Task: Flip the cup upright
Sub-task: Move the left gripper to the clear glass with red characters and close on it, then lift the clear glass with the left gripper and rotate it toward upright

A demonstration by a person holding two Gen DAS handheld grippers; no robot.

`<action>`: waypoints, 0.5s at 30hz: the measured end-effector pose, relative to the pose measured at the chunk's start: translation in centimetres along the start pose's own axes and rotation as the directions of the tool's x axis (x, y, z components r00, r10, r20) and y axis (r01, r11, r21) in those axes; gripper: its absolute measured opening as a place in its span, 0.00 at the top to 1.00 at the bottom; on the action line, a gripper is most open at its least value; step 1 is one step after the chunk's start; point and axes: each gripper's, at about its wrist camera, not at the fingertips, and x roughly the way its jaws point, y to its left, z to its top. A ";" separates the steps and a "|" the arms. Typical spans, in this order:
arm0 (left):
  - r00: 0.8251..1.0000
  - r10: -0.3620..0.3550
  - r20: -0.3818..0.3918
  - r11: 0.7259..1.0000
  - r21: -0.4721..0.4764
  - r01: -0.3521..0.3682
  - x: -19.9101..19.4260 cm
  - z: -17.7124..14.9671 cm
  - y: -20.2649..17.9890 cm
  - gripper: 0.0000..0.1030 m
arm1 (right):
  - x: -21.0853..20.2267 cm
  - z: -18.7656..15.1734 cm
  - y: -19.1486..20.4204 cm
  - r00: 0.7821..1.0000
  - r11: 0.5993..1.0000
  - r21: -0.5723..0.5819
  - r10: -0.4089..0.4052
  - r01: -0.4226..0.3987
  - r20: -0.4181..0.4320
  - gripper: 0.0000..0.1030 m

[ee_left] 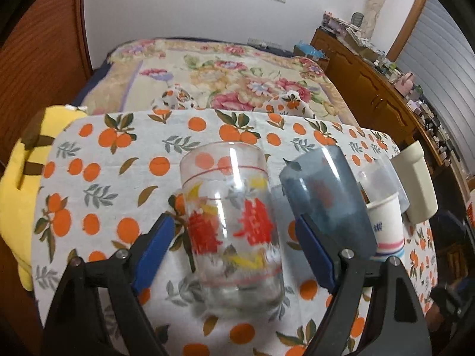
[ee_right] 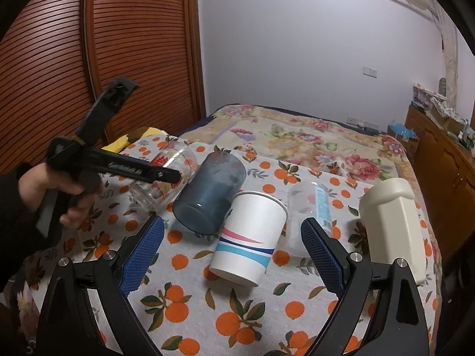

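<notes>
A clear glass cup with red and yellow print [ee_left: 231, 231] lies on its side on the orange-print tablecloth [ee_left: 98, 178], between the open jaws of my left gripper [ee_left: 234, 222], which do not touch it. It also shows in the right wrist view [ee_right: 166, 178], partly hidden by the left gripper [ee_right: 178, 175]. A blue translucent cup [ee_right: 207, 192] lies on its side beside it, also in the left wrist view [ee_left: 326, 198]. A white paper cup with pink and blue stripes [ee_right: 249, 237] lies tilted between the open jaws of my right gripper [ee_right: 233, 228], which is empty.
A clear plastic cup with a blue label [ee_right: 311, 216] and a cream square container [ee_right: 394, 225] lie on the table's right side. A yellow cushion [ee_left: 20, 195] sits at the left edge. A bed with a floral blanket [ee_left: 225, 71] stands behind; a wooden cabinet [ee_left: 371, 89] stands on the right.
</notes>
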 end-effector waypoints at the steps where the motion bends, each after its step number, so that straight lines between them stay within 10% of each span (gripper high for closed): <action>1: 1.000 -0.010 -0.017 1.000 -0.010 0.010 0.3 0.2 0.3 0.22 | 0.0 0.0 0.0 1.000 1.000 -0.002 -0.002 0.002 0.001 0.08; 15: 1.000 -0.004 -0.028 1.000 -0.013 0.003 0.6 -0.5 -0.3 0.41 | -0.9 -0.8 0.0 1.000 1.000 -0.001 -0.009 0.009 0.014 0.08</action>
